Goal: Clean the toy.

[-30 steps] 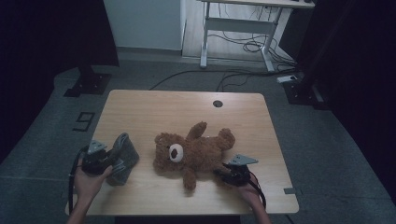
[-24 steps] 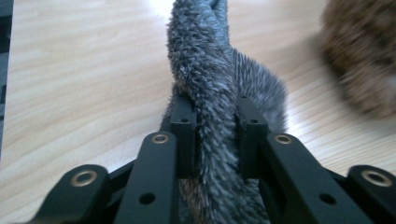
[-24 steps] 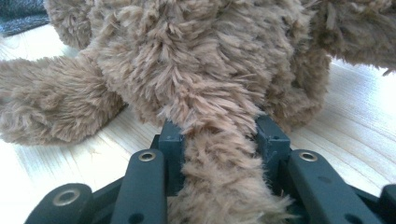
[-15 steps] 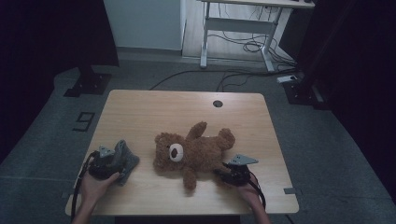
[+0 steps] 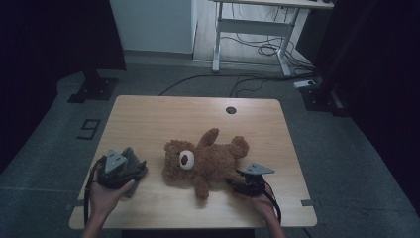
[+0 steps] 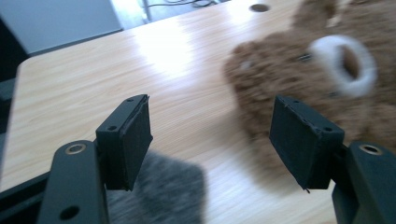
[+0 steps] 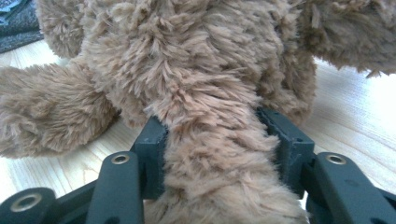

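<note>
A brown teddy bear (image 5: 208, 161) lies on its back in the middle of the wooden table (image 5: 163, 119). My right gripper (image 5: 234, 181) sits at the bear's lower right. One furry leg (image 7: 219, 154) fills the gap between its jaws, which have just been opening, and the fur still presses on both pads. My left gripper (image 5: 130, 167) hovers at the table's left over a grey fuzzy cloth (image 5: 135, 161). Its jaws have just been opening and stand wide with nothing between them (image 6: 215, 116). The cloth (image 6: 159, 191) lies below them, and the bear's head (image 6: 303, 74) is off to the right.
A round cable hole (image 5: 231, 110) is near the table's far edge. Beyond the table stand a white desk frame (image 5: 252, 29) with floor cables and dark stand bases at left (image 5: 94, 89) and right (image 5: 322, 96). The grey cloth's edge (image 7: 16, 25) lies behind the bear.
The left gripper has opened and let go of the grey cloth, which now lies on the table under it; the hand shifted slightly right. The right hand stayed by the bear's leg.
</note>
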`<state>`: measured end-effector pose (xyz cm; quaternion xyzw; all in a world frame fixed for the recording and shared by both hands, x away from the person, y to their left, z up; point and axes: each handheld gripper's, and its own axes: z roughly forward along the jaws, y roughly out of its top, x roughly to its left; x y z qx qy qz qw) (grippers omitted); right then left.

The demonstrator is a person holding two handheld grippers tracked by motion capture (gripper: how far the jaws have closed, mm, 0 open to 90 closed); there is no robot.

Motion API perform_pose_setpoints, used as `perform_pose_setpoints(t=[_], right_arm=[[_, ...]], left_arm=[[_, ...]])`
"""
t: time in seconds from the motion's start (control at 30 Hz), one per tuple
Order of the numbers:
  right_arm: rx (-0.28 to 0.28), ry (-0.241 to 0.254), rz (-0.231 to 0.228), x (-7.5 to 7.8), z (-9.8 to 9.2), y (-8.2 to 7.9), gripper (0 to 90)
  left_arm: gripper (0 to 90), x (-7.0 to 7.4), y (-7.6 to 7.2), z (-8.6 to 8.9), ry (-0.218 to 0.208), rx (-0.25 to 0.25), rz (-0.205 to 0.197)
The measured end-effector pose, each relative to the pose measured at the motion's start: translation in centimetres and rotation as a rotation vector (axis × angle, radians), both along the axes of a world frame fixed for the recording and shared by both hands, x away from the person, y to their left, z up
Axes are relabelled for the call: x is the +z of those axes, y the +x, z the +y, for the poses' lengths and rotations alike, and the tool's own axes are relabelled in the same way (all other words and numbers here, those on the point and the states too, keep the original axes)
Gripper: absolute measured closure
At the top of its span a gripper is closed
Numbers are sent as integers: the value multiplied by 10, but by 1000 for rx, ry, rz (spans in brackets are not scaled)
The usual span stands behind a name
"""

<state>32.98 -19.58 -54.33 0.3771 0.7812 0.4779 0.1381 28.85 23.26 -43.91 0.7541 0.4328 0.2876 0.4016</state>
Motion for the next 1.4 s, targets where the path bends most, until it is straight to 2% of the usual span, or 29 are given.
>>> perform_pose_setpoints(t=[0.1, 0.2, 0.27, 0.37, 0.5, 0.6, 0.67, 0.7, 0.83, 0.93, 1.1, 1.4], right_arm=[[-12, 2, -7, 1, 0, 0, 427], [-32, 12, -21, 3, -1, -2, 371], [-37, 25, -33, 6, -3, -4, 339], [-42, 48, -57, 12, -5, -7, 312], [-50, 78, -86, 19, -15, -15, 290], [-66, 101, -97, 20, -27, -25, 283], [-76, 105, -94, 18, -36, -33, 283], [-81, 107, -93, 17, -40, -35, 282], [-113, 110, -83, 11, -59, -48, 283], [-132, 116, -77, 7, -68, -51, 282], [-156, 134, -68, 3, -78, -49, 282], [-162, 103, -63, 2, -77, -48, 284]], left_arm=[[296, 3, -3, -19, -12, -58, 11], [296, -1, -3, -37, -20, -112, 24], [295, -9, -1, -48, -28, -147, 45], [293, -21, 1, -57, -27, -173, 71], [289, -37, 0, -61, -47, -209, 111], [290, -50, -3, -60, -72, -218, 134], [289, -59, -4, -60, -67, -219, 152], [286, -62, -5, -61, -52, -222, 163], [284, -69, -8, -57, -67, -218, 178], [284, -75, -9, -53, -78, -212, 198], [289, -75, -9, -51, -107, -201, 200], [290, -74, -11, -50, -116, -206, 197]])
